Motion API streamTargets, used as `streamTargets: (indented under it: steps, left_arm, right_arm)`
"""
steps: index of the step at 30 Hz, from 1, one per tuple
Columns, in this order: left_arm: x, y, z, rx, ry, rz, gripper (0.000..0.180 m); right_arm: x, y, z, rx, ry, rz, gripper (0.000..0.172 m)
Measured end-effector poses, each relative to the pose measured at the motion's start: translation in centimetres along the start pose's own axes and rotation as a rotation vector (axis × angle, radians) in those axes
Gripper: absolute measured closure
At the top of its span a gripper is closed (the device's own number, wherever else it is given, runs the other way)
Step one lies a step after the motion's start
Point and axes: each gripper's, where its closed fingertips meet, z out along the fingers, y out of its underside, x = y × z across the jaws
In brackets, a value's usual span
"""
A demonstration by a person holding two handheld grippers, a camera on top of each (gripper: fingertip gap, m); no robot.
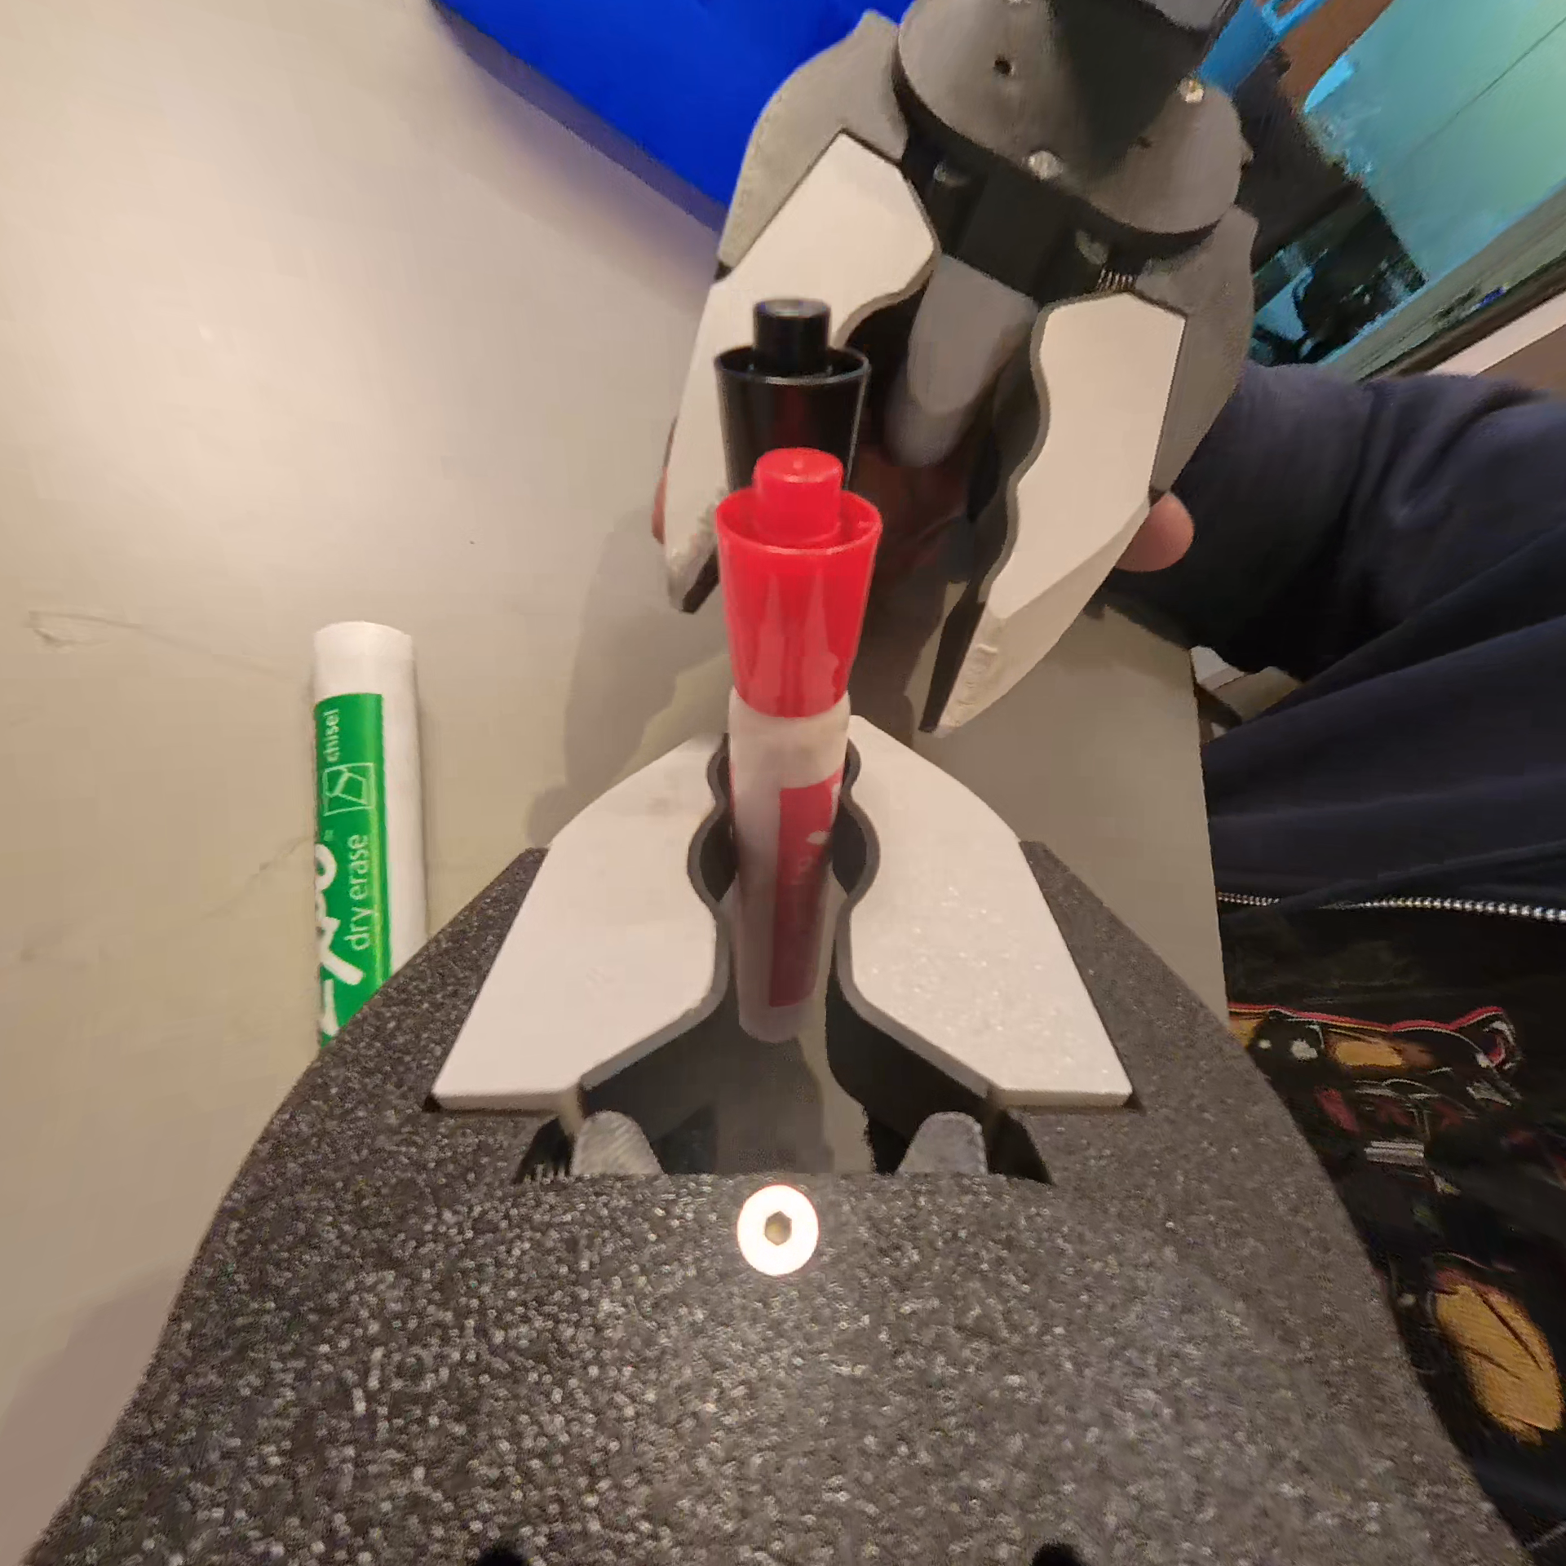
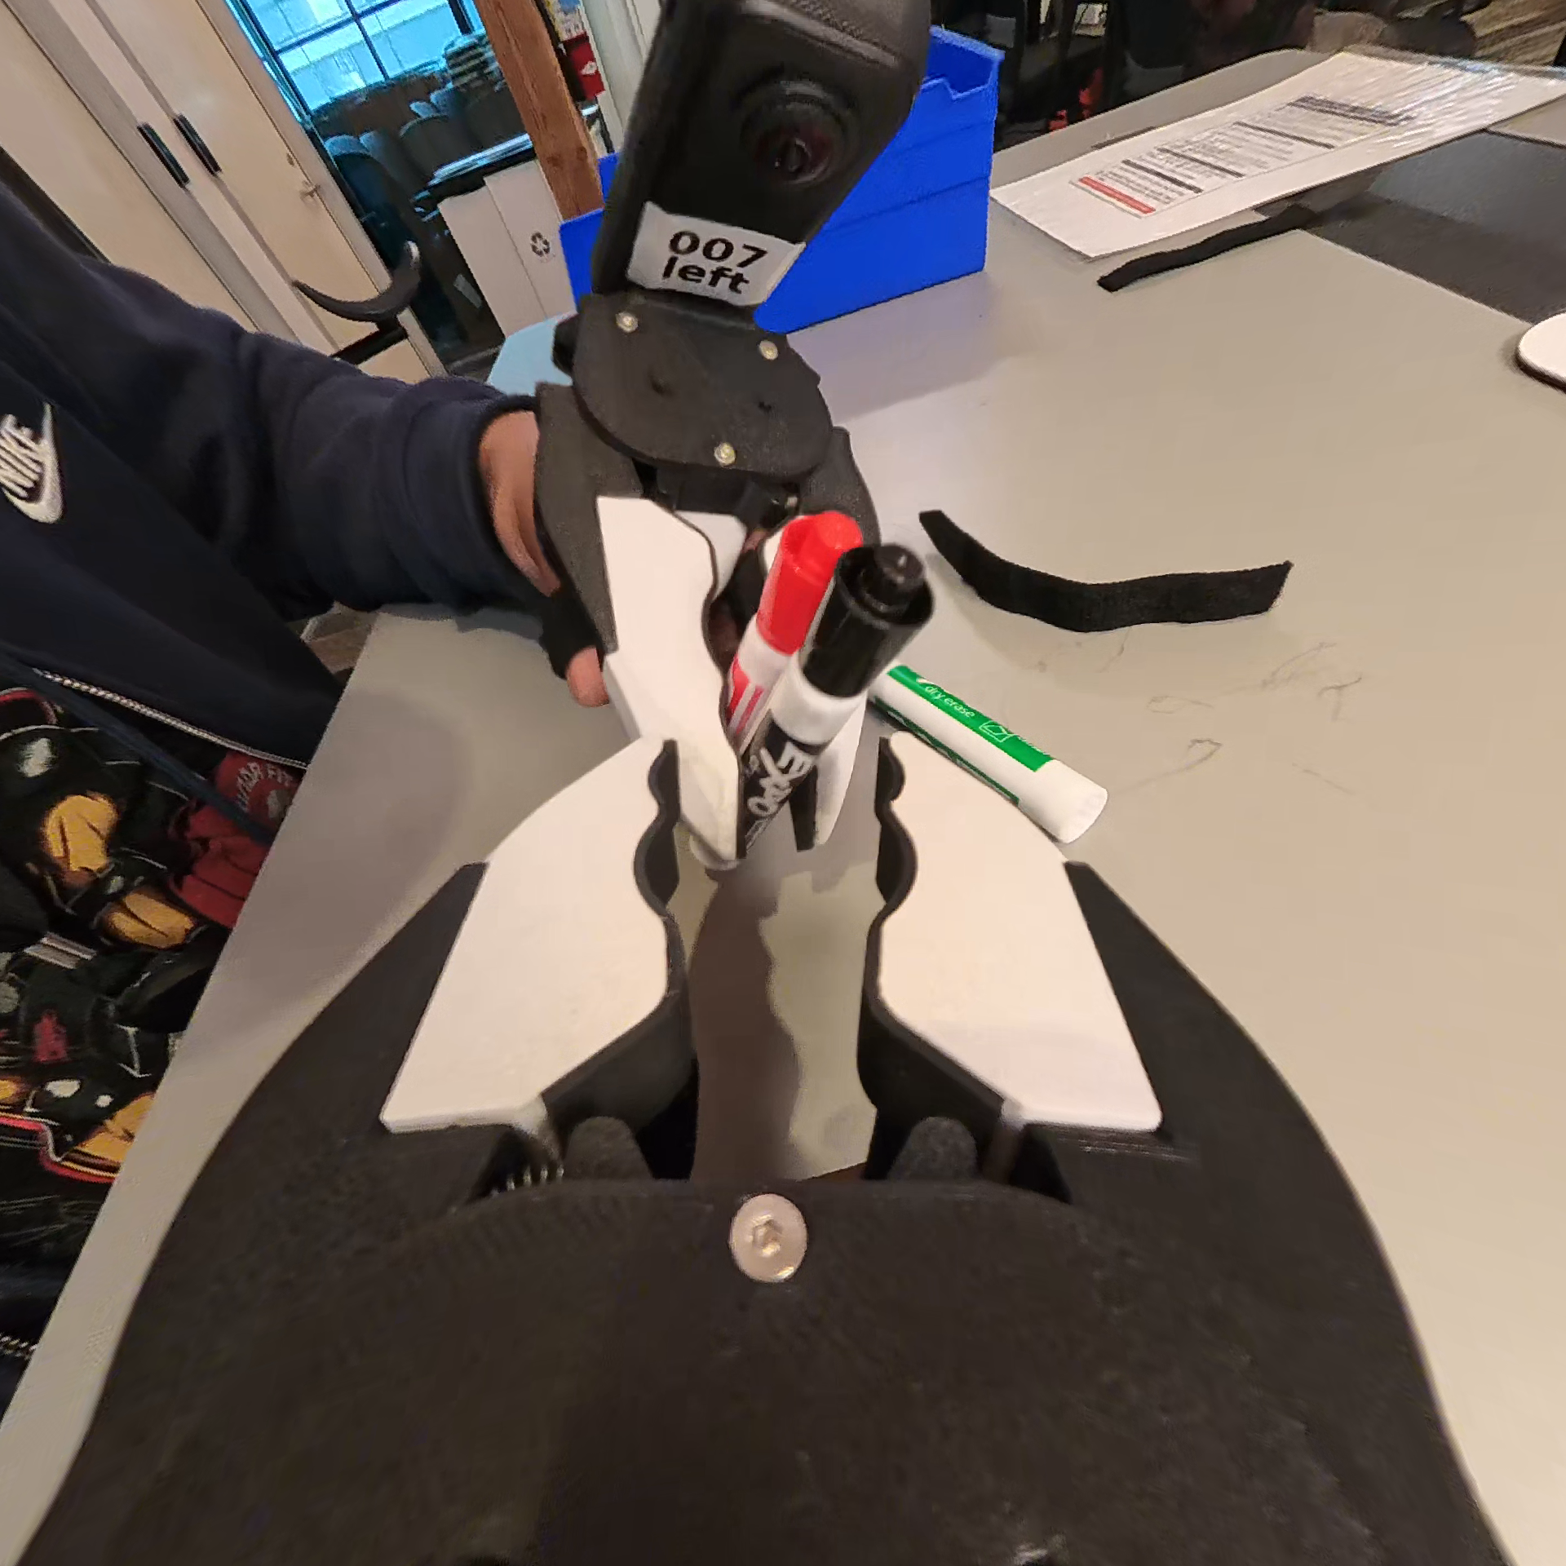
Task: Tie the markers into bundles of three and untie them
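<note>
Green marker (image 1: 366,839) lower end hidden behind left tool (image 1: 784,767).

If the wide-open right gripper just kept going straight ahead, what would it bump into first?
Probably the left gripper and the black marker clamped in it beside the red marker. They stand right at the right gripper's open fingertips, though exact depth is unclear.

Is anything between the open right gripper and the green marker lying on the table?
Yes. The left gripper, holding the red marker and black marker, stands just ahead of the right gripper; the green marker lies behind it, to the right.
</note>
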Motion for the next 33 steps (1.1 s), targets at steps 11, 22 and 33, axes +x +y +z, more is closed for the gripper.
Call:
streamTargets:
  steps: [11, 22, 33]
  left_arm:
    - [1.1, 0.7, 1.1, -0.052, 0.006, 0.055, 0.161]
    - [1.7, 0.9, 1.5, -0.051, 0.034, 0.065, 0.16]
    - [1.7, 0.8, 1.4, -0.039, 0.05, 0.035, 0.157]
  right_arm:
    - [-0.9, -1.0, 0.8, 0.071, -0.051, 0.061, 0.127]
    - [-1.1, -1.1, 0.4, 0.058, -0.055, 0.055, 0.151]
    - [-1.1, -1.1, -0.4, 0.035, -0.073, 0.054, 0.154]
